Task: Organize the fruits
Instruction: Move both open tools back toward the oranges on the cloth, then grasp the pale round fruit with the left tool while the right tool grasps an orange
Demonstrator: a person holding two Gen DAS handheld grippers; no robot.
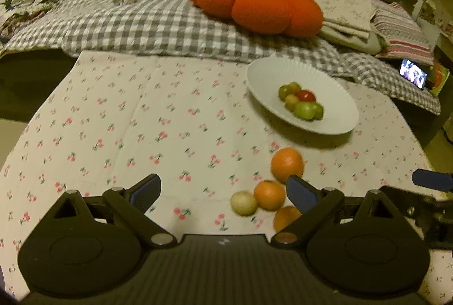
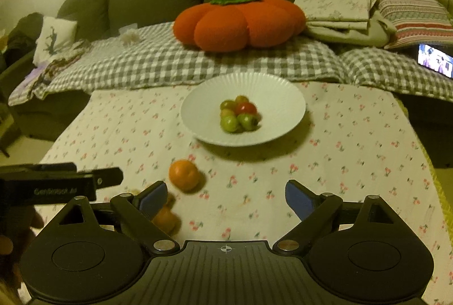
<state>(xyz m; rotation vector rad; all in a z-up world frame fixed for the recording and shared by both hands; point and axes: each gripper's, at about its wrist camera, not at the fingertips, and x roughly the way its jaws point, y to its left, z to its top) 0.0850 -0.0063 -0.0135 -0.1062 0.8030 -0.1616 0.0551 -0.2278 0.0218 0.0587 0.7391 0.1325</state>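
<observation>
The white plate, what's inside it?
The white plate holds a small cluster of little round fruits: several green or yellowish, one red. Whatever lies beneath that pile is hidden. The oranges sit outside it, on the tablecloth.

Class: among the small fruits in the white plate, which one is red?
The red fruit at the cluster's right side in the white plate; the rest around it are green or yellowish.

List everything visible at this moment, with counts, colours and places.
plate: one, white, far middle of the tablecloth
small fruits: about six, green and one red, clustered in the plate
oranges: three, orange, on the cloth near the plate
pale fruit: one, yellowish, beside the oranges
tablecloth: one, white with cherries
cushion: one, orange, on the sofa
left gripper: open, empty
right gripper: open, empty
</observation>
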